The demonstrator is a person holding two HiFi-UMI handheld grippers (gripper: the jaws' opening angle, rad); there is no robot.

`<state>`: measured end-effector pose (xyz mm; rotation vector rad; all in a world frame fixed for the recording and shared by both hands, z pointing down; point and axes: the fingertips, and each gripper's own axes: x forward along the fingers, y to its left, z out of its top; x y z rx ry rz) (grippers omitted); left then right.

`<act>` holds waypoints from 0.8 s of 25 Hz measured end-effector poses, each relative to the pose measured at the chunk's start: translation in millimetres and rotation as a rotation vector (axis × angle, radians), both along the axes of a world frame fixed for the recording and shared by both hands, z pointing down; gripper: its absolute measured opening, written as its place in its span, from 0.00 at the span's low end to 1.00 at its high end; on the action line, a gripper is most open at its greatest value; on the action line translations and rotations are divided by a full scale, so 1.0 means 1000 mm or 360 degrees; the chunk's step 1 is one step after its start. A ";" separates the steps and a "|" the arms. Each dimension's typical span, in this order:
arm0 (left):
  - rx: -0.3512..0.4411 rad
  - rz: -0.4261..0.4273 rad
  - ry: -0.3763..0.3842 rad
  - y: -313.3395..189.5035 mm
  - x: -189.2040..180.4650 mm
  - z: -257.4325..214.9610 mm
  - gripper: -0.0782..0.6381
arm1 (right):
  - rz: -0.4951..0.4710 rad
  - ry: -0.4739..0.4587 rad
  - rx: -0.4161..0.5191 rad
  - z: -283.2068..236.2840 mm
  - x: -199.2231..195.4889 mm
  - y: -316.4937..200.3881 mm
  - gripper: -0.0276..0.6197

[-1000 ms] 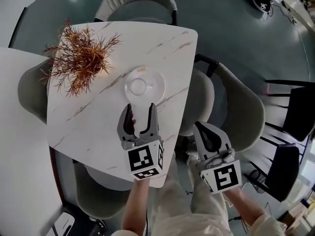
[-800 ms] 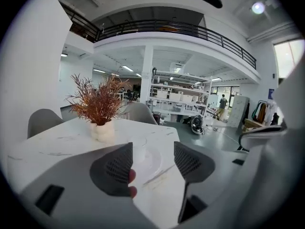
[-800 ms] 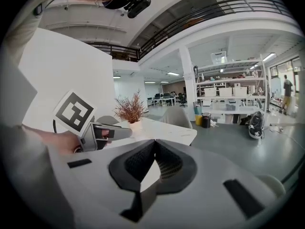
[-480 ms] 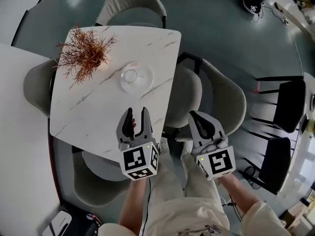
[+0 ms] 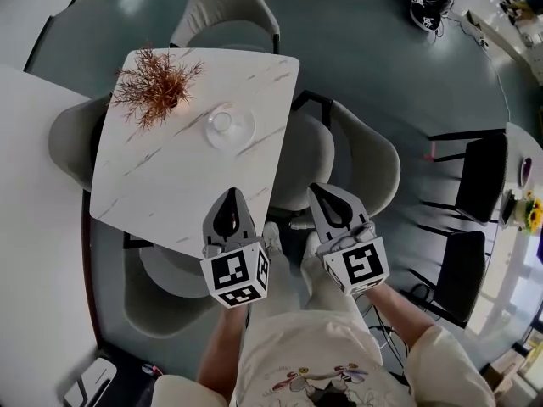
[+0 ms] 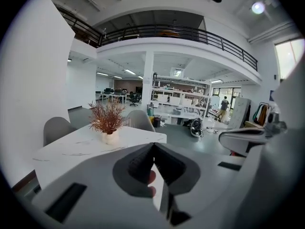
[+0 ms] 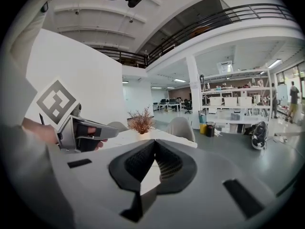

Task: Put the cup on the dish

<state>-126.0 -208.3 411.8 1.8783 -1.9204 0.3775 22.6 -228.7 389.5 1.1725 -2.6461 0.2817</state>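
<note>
A clear glass cup stands on a clear glass dish on the white marble table. My left gripper hangs over the table's near edge, well short of the dish. Its jaws have just been closing and now meet with nothing between them, as the left gripper view also shows. My right gripper is off the table to the right, over a chair, shut and empty. Neither gripper view shows the cup or the dish.
A dried reddish plant in a small white pot stands at the table's far left corner. Grey chairs surround the table. A second white table lies at the left. Dark chairs stand at the right.
Both grippers have pulled back from the dish toward the person and risen. The left jaws went from wide open to shut. The table now looks smaller and farther away.
</note>
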 end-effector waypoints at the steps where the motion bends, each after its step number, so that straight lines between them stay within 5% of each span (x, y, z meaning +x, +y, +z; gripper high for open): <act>1: 0.0004 0.0007 0.0009 0.003 0.004 -0.005 0.12 | -0.0008 -0.0004 -0.0001 -0.002 0.000 0.003 0.05; 20: 0.0069 0.0230 0.0093 0.096 0.052 -0.092 0.12 | -0.0117 -0.0064 -0.0151 -0.054 -0.012 0.075 0.05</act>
